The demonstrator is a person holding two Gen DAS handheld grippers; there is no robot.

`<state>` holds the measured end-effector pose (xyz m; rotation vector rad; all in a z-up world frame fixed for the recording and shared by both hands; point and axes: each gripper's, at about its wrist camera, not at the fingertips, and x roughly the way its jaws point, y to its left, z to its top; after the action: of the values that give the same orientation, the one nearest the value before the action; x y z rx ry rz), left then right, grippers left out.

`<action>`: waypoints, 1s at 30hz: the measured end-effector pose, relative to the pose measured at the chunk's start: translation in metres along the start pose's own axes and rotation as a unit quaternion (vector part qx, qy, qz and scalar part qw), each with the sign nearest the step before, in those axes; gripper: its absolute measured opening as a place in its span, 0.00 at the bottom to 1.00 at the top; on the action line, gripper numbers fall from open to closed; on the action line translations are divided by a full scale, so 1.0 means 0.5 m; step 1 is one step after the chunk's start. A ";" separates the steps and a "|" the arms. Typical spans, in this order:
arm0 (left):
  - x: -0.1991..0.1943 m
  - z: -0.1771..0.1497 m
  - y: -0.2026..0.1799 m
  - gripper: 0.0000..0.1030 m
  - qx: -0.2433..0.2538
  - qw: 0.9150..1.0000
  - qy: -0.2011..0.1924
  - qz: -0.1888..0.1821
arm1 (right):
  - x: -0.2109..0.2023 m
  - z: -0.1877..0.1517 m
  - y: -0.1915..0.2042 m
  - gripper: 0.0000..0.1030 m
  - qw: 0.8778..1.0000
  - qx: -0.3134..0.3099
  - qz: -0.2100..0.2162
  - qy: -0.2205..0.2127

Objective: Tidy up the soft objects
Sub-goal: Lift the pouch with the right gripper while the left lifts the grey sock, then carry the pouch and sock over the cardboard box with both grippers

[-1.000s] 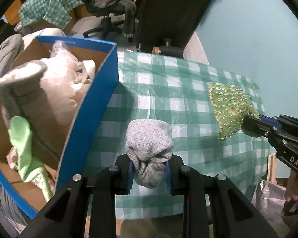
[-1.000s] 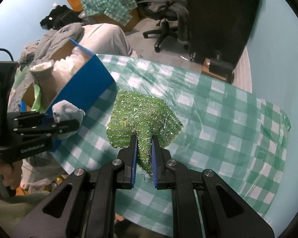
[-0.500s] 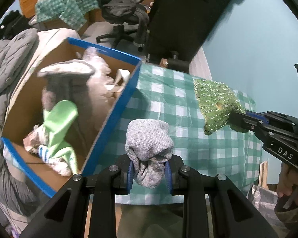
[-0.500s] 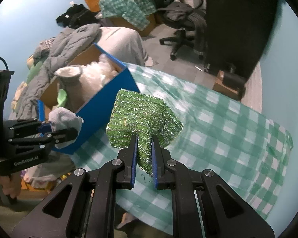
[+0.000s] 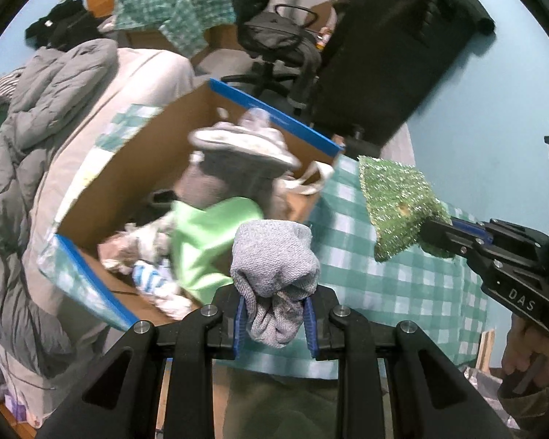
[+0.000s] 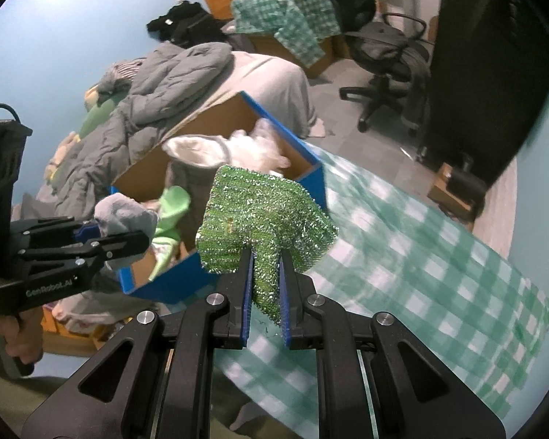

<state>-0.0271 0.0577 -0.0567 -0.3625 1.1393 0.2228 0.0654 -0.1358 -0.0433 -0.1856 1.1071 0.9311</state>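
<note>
My left gripper (image 5: 274,323) is shut on a rolled grey sock (image 5: 274,263) and holds it in the air over the near corner of a blue-edged cardboard box (image 5: 271,115). My right gripper (image 6: 266,292) is shut on a glittery green scouring pad (image 6: 263,216), raised above the checked tablecloth (image 6: 421,256) beside the box (image 6: 285,131). Each gripper shows in the other's view: the left gripper (image 6: 122,245) with the sock (image 6: 124,216), the right gripper (image 5: 439,234) with the pad (image 5: 395,201). The box is filled with soft items, among them a grey slipper (image 5: 238,146) and a light green cloth (image 5: 208,234).
A grey quilted jacket (image 5: 25,109) lies over a padded seat left of the box. A black office chair (image 6: 388,55) and a large black cabinet (image 5: 395,47) stand behind the table. Another checked cloth (image 5: 175,7) covers boxes at the back. A hand (image 5: 523,358) grips the right handle.
Both grippers rose and swung left with their loads. The sock moved from above the tablecloth to over the box's corner; the green pad moved from mid-table to the box's edge.
</note>
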 end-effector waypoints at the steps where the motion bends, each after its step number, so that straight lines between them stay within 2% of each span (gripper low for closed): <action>1: -0.002 0.002 0.010 0.25 -0.003 1.000 -0.001 0.002 | 0.006 0.006 0.008 0.11 1.000 -0.004 0.003 0.001; 8: -0.009 0.026 0.098 0.25 -0.020 0.999 -0.012 0.026 | 0.046 0.038 0.072 0.11 0.999 -0.027 0.023 0.006; 14: 0.015 0.049 0.157 0.25 -0.023 0.999 -0.006 0.033 | 0.082 0.055 0.126 0.11 0.998 -0.045 0.037 0.015; 30: 0.100 0.089 0.230 0.25 0.010 0.999 0.024 0.029 | 0.200 0.049 0.207 0.11 0.996 -0.039 0.041 0.068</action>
<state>-0.0097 0.1803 -0.1054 -0.3192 1.2005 0.2542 0.0203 -0.0026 -0.0830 -0.2720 1.2108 1.0486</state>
